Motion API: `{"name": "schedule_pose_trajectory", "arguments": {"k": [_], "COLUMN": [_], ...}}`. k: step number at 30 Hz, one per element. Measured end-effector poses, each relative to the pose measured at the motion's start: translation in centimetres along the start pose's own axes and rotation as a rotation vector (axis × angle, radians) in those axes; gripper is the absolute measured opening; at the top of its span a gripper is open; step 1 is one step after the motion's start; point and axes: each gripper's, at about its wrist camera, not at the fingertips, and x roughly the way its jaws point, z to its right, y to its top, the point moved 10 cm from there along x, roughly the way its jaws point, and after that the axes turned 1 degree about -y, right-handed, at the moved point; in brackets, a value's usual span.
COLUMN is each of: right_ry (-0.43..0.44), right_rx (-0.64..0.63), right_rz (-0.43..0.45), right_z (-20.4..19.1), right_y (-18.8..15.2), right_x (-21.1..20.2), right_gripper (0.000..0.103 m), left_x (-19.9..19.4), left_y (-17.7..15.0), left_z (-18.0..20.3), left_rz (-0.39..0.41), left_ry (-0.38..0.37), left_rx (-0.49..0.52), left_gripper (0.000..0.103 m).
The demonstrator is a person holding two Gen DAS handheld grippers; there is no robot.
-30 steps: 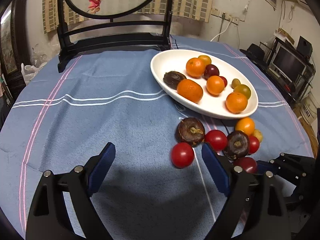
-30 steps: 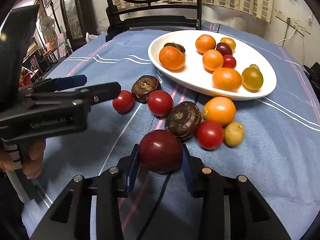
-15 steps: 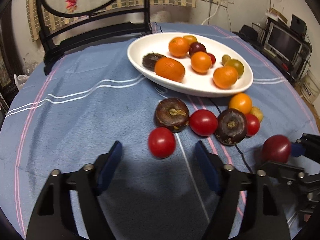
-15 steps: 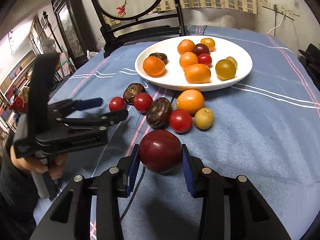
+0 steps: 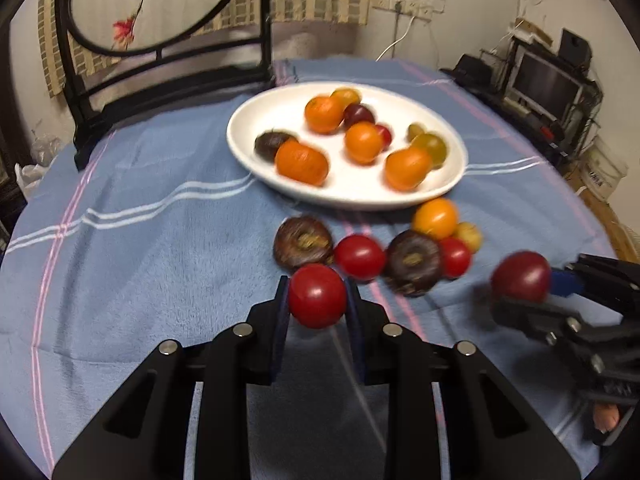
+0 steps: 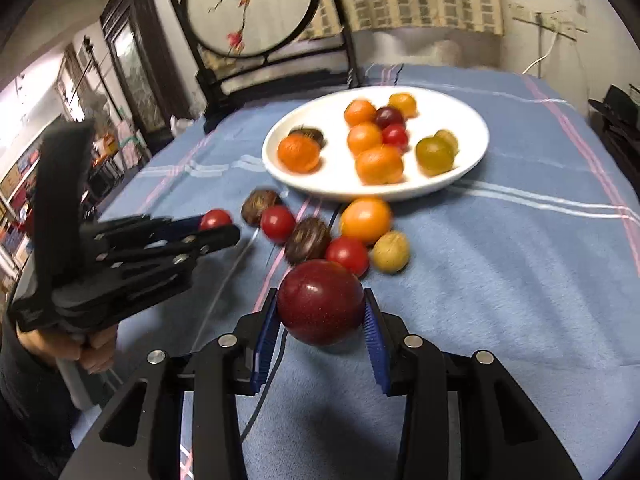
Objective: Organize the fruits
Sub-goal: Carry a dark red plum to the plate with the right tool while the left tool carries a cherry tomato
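Note:
My left gripper [image 5: 316, 300] is shut on a red tomato [image 5: 317, 295] just above the blue cloth; the tomato also shows in the right wrist view [image 6: 216, 219]. My right gripper [image 6: 320, 316] is shut on a dark red plum [image 6: 320, 307] and holds it off the table; the plum also shows in the left wrist view [image 5: 521, 276]. A white oval plate [image 5: 356, 196] holds several oranges, a dark plum, a small red fruit and green fruits. Loose fruit lies in front of the plate: two brown mangosteens [image 5: 303, 242], tomatoes [image 5: 360, 256], an orange [image 5: 435, 218] and a yellowish fruit [image 6: 390, 251].
The table wears a blue cloth [image 5: 160, 240] with white and pink stripes. A dark wooden stand with a round painted screen [image 5: 160, 52] stands at the table's far edge. A thin black cable [image 6: 224, 280] runs over the cloth. Shelves and a monitor [image 5: 544, 84] are at the right.
My left gripper has moved forward and closed on the red tomato, which lay loose on the cloth. My right gripper has lifted the plum higher and drawn back from the fruit pile.

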Motion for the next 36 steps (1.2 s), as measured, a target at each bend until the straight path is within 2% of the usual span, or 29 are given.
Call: {"name": "schedule_pose_trajectory", "arguments": {"k": [7,13,17,22,23,24,26,28,30,33,36], "right_ry": [-0.065,-0.106,-0.131,-0.126,-0.131,-0.135,-0.135,-0.142,-0.123,-0.127,-0.145], "right_rx": [-0.058,-0.069,-0.004,0.043,0.034,0.028,0.029,0.048,0.064,0.054,0.019], "right_rz": [0.101,0.167,0.148,0.086,0.081,0.081,0.098,0.111,0.117,0.13,0.132], "right_z": [0.4,1.8,4.4,6.4,6.4,6.4,6.5,7.0,7.2,7.1,6.6], "right_y": [4.9,10.1,11.8,12.0,12.0,11.9,12.1,12.2,12.3,12.3,11.5], "right_x": [-2.3,-0.9,2.3,6.0,6.5,6.8,7.0,6.6,6.0,4.9,3.5], "right_gripper": [0.041,0.041,0.041,0.041,0.042,0.047,0.057,0.058,0.061,0.063,0.064], "left_x": [-2.5,-0.8,2.3,5.7,6.2,6.8,7.5,7.4,6.5,5.3,3.9], "left_y": [4.4,9.9,11.8,11.7,11.7,11.8,12.0,12.2,12.3,11.7,10.8], "left_z": [1.6,1.5,0.6,0.1,0.1,0.0,-0.4,-1.2,-1.6,-1.4,-1.5], "left_rz": [0.066,0.104,0.076,0.028,0.022,0.016,0.016,0.034,0.067,0.067,0.07], "left_ry": [-0.026,-0.003,0.03,0.056,0.061,0.063,0.082,0.12,0.104,0.077,0.124], "left_rx": [0.036,0.013,-0.03,-0.035,-0.035,-0.041,-0.063,-0.092,-0.116,-0.103,-0.072], "left_gripper": [0.026,0.026,0.026,0.026,0.026,0.027,0.036,0.069,0.075,0.076,0.084]}}
